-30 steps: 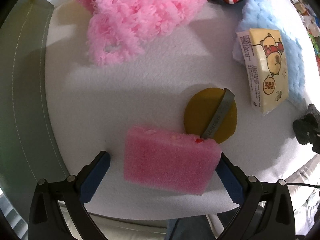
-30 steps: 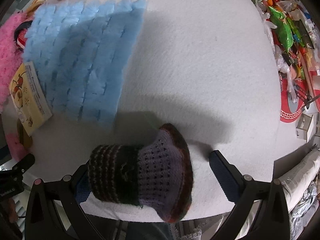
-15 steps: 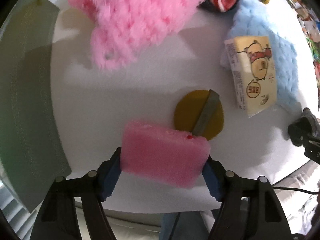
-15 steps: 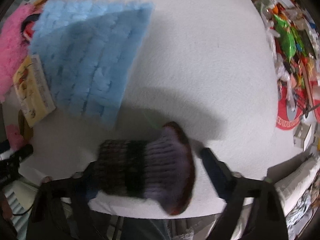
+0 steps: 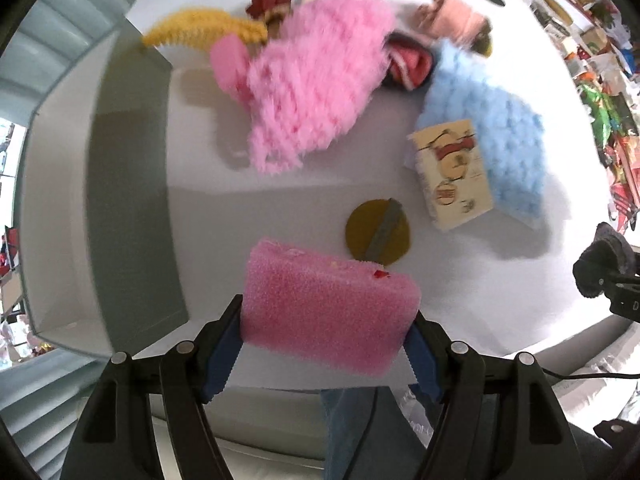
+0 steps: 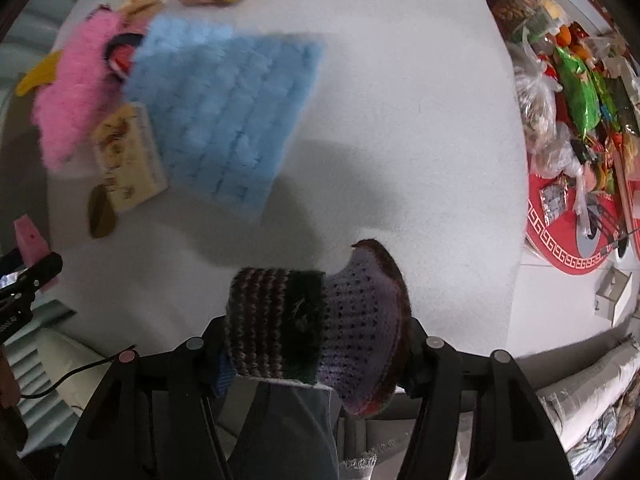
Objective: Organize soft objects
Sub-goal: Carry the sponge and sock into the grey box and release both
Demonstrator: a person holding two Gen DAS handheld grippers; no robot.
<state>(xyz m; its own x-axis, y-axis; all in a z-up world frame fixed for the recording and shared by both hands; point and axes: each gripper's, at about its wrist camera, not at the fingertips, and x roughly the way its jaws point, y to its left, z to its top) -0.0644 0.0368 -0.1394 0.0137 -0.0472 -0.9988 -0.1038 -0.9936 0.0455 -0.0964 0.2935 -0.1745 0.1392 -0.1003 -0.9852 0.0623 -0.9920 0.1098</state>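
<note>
The left gripper (image 5: 326, 344) is clamped on the pink sponge (image 5: 330, 304), held above the white table (image 5: 280, 208); the right gripper (image 6: 316, 344), jaws just closing, grips the knitted hat (image 6: 316, 320). Only the right view shows the whole blue fluffy cloth (image 6: 224, 120) and floor clutter; only the left shows the pink fluffy cloth (image 5: 316, 80) fully, then the tissue pack (image 5: 452, 172) and round brown pad (image 5: 378, 232).

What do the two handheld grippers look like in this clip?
The left gripper and the right gripper look alike: black angular finger arms with round silver rivets at the joints, and blue pads with toothed edges. A thin black cable trails beside each.
</note>
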